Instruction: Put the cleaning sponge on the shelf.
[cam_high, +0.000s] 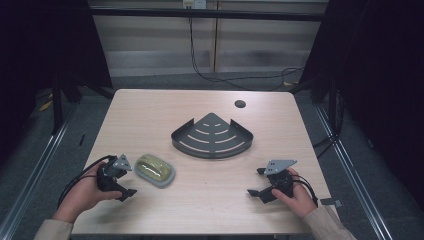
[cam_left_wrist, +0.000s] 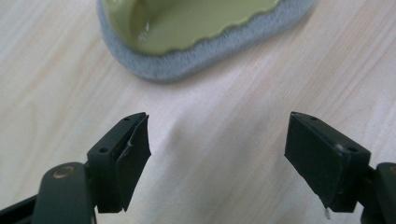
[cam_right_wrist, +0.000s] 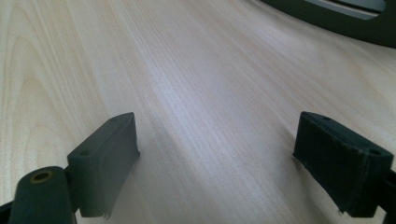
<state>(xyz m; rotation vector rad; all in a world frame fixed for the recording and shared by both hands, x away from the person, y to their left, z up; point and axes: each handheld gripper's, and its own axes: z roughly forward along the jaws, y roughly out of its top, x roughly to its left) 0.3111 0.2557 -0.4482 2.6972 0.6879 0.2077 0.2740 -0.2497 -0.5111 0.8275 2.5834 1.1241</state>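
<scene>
Left gripper at lower left, jaws spread wide, empty, just beside the green-topped sponge. Right gripper at lower right, jaws spread too. Dark corner rack sits centre-frame.

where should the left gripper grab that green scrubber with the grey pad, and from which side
Probably across the narrow width of the scrubber, over its raised green top, coming from the left gripper side. It lies flat, pad down, so the low pad edge offers little to pinch. The jaws stand wide apart and it sits just ahead.
</scene>
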